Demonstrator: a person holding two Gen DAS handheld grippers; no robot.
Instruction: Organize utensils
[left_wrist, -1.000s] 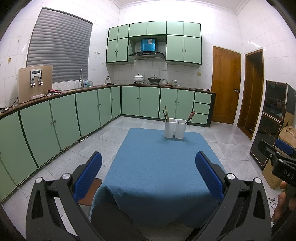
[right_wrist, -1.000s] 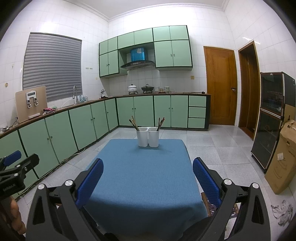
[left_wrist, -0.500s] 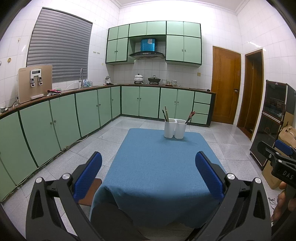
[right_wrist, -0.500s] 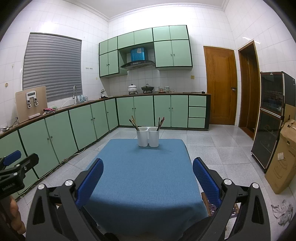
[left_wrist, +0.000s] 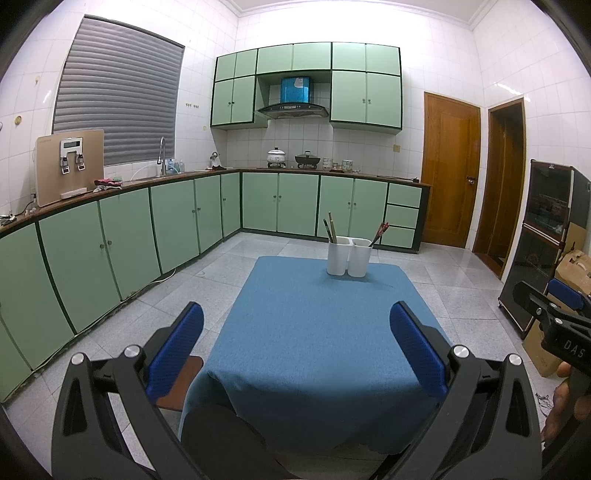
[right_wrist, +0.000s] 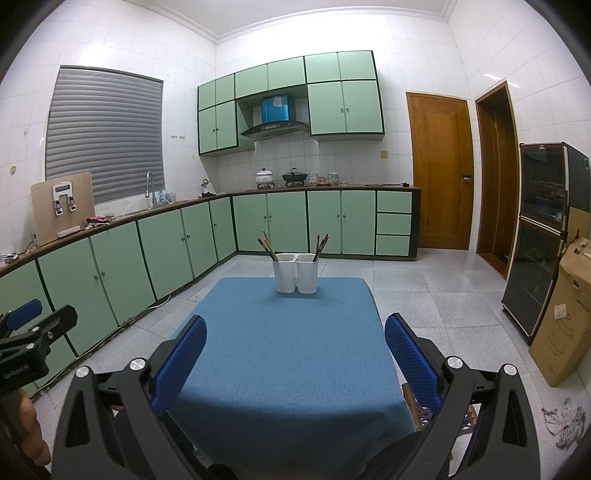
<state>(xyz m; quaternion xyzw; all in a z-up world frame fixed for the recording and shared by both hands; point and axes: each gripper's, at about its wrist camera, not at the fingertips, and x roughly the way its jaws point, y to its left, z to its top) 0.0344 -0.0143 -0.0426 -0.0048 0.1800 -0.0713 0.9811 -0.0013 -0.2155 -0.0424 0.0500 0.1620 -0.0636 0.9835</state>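
Observation:
Two white holders stand side by side at the far end of the blue-clothed table (left_wrist: 306, 332) (right_wrist: 280, 343). The left holder (left_wrist: 337, 256) (right_wrist: 284, 273) has chopsticks (left_wrist: 330, 226) (right_wrist: 266, 242) leaning left. In the right holder (left_wrist: 360, 257) (right_wrist: 307, 274), chopsticks (left_wrist: 381, 232) (right_wrist: 320, 243) lean right. My left gripper (left_wrist: 295, 321) is open and empty over the near table edge. My right gripper (right_wrist: 293, 325) is likewise open and holds nothing. Both stay well short of the holders. Each gripper shows at the other view's edge, the right gripper (left_wrist: 554, 314) and the left gripper (right_wrist: 29, 332).
Green cabinets (left_wrist: 110, 240) run along the left and back walls under a counter with a sink and pots. A dark cabinet (right_wrist: 539, 240) and a cardboard box (right_wrist: 565, 321) stand at the right. A wooden stool (left_wrist: 181, 384) sits beside the table's left near corner.

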